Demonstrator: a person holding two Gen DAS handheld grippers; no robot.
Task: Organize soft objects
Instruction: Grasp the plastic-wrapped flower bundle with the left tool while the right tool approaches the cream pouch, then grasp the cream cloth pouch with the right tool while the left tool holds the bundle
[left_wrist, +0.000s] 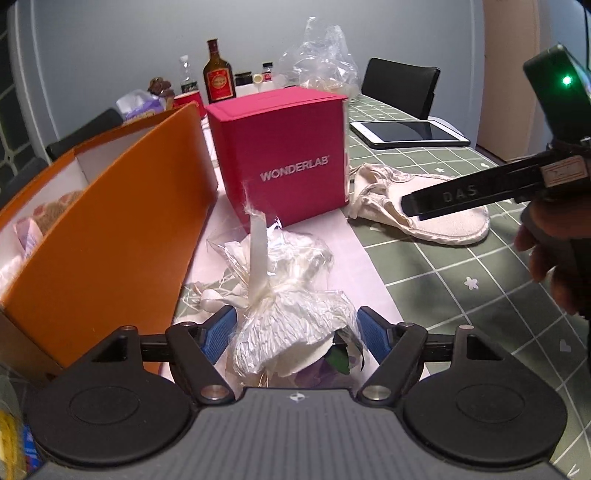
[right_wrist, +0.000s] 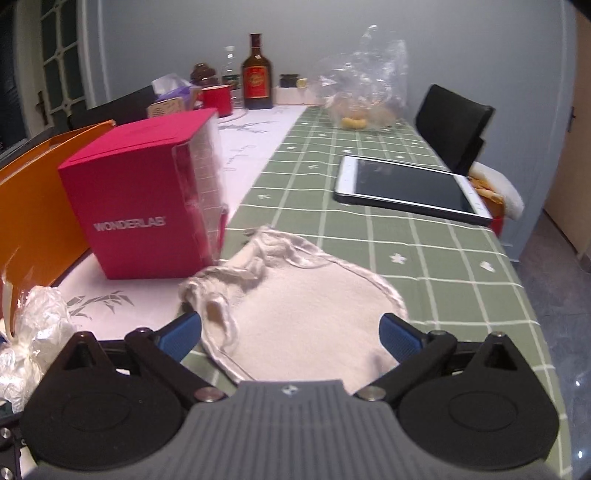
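Observation:
A bundle wrapped in crinkled cellophane and tied with white ribbon (left_wrist: 288, 325) lies on the white runner between the blue pads of my left gripper (left_wrist: 295, 334). The pads stand just off its sides, so the gripper is open. The same bundle (right_wrist: 33, 332) shows at the left edge of the right wrist view. A cream drawstring cloth bag (right_wrist: 306, 306) lies flat on the green checked tablecloth. My right gripper (right_wrist: 291, 332) is spread wide over its near end, open and gripping nothing. In the left wrist view the right gripper (left_wrist: 413, 206) hovers over that bag (left_wrist: 443, 229).
An open orange box (left_wrist: 103, 221) with soft items inside stands at the left. A pink WONDERLAB box (left_wrist: 284, 155) stands behind the bundle. A tablet (right_wrist: 410, 188), a brown bottle (right_wrist: 256, 74), a red cup (right_wrist: 218, 98) and a clear plastic bag (right_wrist: 369, 81) lie farther back. A black chair (right_wrist: 454, 125) stands at the right edge.

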